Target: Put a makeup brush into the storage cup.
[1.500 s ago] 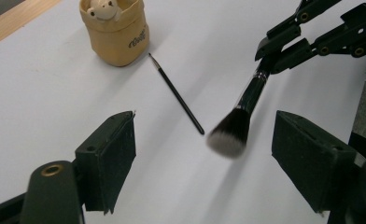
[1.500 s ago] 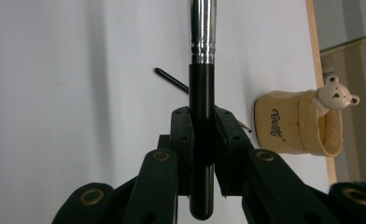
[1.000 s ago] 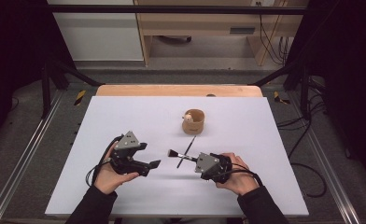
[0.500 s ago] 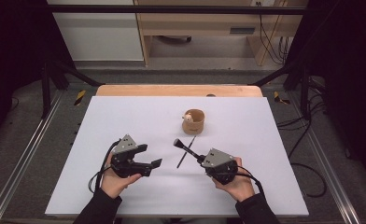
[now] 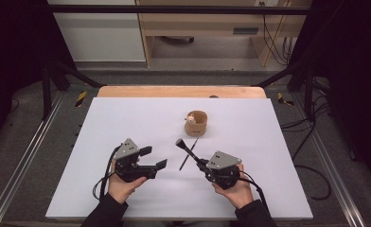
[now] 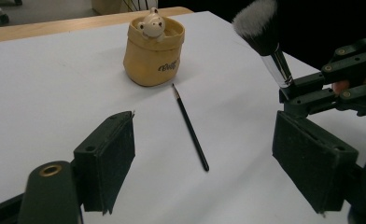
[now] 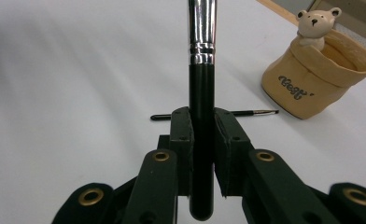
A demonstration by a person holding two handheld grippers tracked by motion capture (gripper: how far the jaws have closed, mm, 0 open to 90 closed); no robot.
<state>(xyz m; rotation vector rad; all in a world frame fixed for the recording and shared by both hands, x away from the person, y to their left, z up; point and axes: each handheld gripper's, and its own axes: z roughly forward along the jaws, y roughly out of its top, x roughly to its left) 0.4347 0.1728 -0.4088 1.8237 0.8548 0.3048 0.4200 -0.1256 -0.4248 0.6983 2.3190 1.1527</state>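
The right gripper (image 5: 198,163) has its jaws clamped on the black handle of a large makeup brush (image 5: 187,150), lifted clear of the table with the bristle head aimed far and left, toward the tan pouch-shaped holder (image 5: 196,123) with a small bear figure (image 7: 314,23) at its rim. The step in hand looks like carrying the brush to that holder — the next move calls for tipping the brush upright over the opening, then letting go. The left gripper (image 5: 154,158) hovers with its jaws wide apart, holding nothing. A thin liner brush (image 5: 188,154) lies flat between the grippers, just near of the holder (likely next in line). The surface is a white tabletop (image 5: 103,127) with a wooden edge (image 5: 174,91) at its far side — beyond stand a grey floor, a wooden desk (image 5: 207,28) and trailing cables.
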